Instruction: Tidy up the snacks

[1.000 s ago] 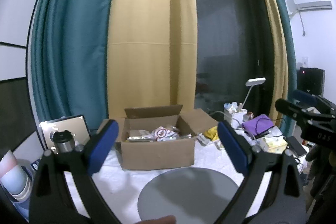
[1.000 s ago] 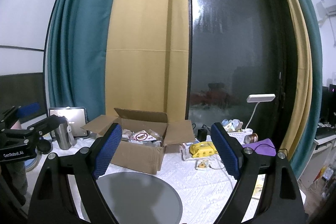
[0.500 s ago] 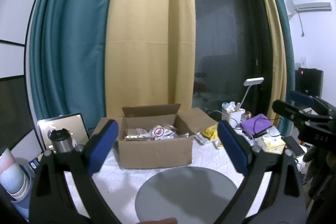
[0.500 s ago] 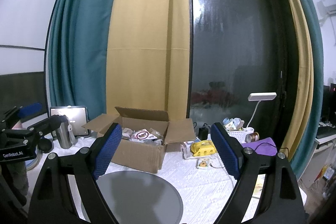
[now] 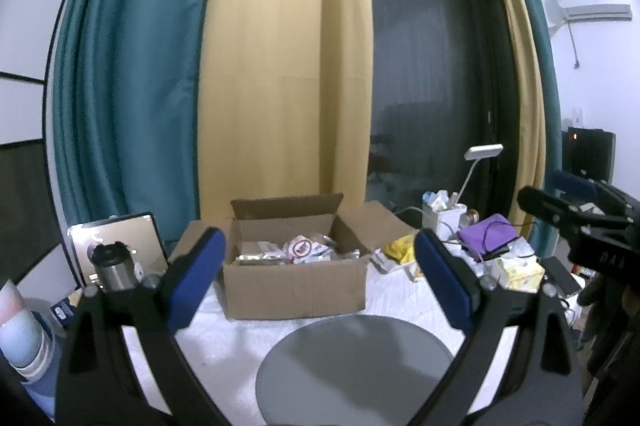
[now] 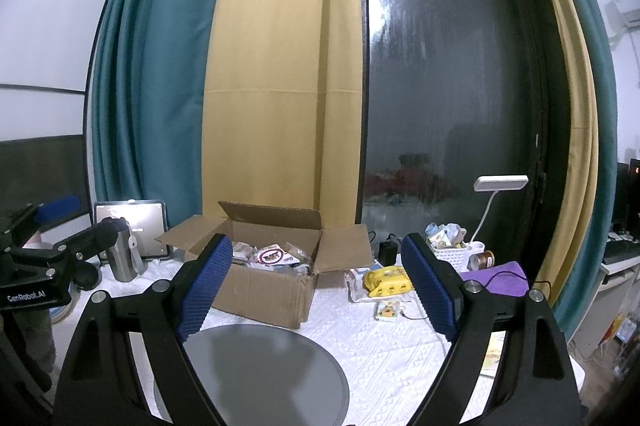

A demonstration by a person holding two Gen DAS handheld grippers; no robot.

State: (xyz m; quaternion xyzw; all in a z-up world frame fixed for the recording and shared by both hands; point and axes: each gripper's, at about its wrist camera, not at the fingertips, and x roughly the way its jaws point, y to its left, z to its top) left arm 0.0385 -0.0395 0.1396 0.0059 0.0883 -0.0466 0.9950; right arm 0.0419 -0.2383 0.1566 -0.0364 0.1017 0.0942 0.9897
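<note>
A cardboard box (image 5: 294, 288) stands toward the far edge of the tabletop (image 6: 384, 338), which is covered with a white textured cloth. Its flaps are folded outward and it holds a heap of snack packets (image 5: 302, 249), among them a white one with a red ring on it. In front of the box, toward the near edge, lies a flat grey round mat (image 6: 256, 374) with nothing on it.

The left gripper (image 5: 320, 282) hangs above the near edge with its blue pads (image 5: 196, 282) spread wide apart and nothing between them; the box and the mat show through the gap. The right gripper (image 6: 316, 286) is held the same way, its blue pads (image 6: 206, 284) standing wide apart and empty, well short of the box. Each gripper also shows at the side of the other's view.

At the left edge of the tabletop a steel flask (image 6: 124, 258) stands just in front of a propped tablet (image 6: 132, 222). Toward the right edge lie a yellow packet (image 6: 386, 280), a small white basket (image 6: 450, 250) filled with oddments, a purple cloth (image 6: 500, 276) with a dark cable across it, and a white desk lamp (image 6: 500, 184) on a thin curved neck. Behind the tabletop hang teal and yellow curtains (image 6: 272, 66) beside a dark window.
</note>
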